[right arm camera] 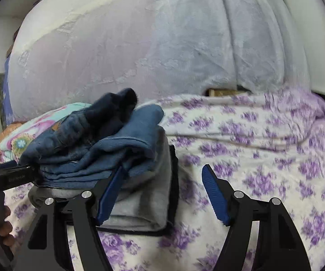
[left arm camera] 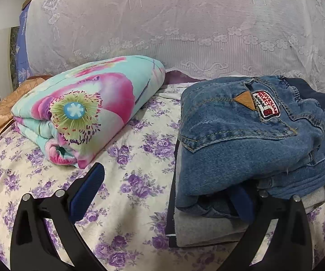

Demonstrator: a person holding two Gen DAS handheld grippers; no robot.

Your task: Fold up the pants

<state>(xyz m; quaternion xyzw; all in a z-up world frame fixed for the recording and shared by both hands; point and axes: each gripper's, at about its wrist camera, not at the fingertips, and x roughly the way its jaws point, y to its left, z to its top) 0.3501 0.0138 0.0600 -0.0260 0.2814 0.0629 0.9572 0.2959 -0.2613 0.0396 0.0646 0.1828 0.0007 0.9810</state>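
Folded blue denim jeans (left arm camera: 248, 135), coarse weave w/ orange stitching and an embroidered pocket patch, sit atop a stack of folded garments: soft grey fleece piece (left arm camera: 205, 230) below, on a bedsheet (left arm camera: 128, 180) printed w/ purple roses. Left gripper (left arm camera: 164, 194): jaws spread wide, released; one ribbed blue pad tucked under the denim edge, other over bare sheet. Right gripper (right arm camera: 162, 194): jaws apart, gripping nothing; left pad against the stack's side. Puffy floral quilt (left arm camera: 87, 110), rolled, lies well left of stack. Lace-patterned cover (left arm camera: 185, 22) behind.
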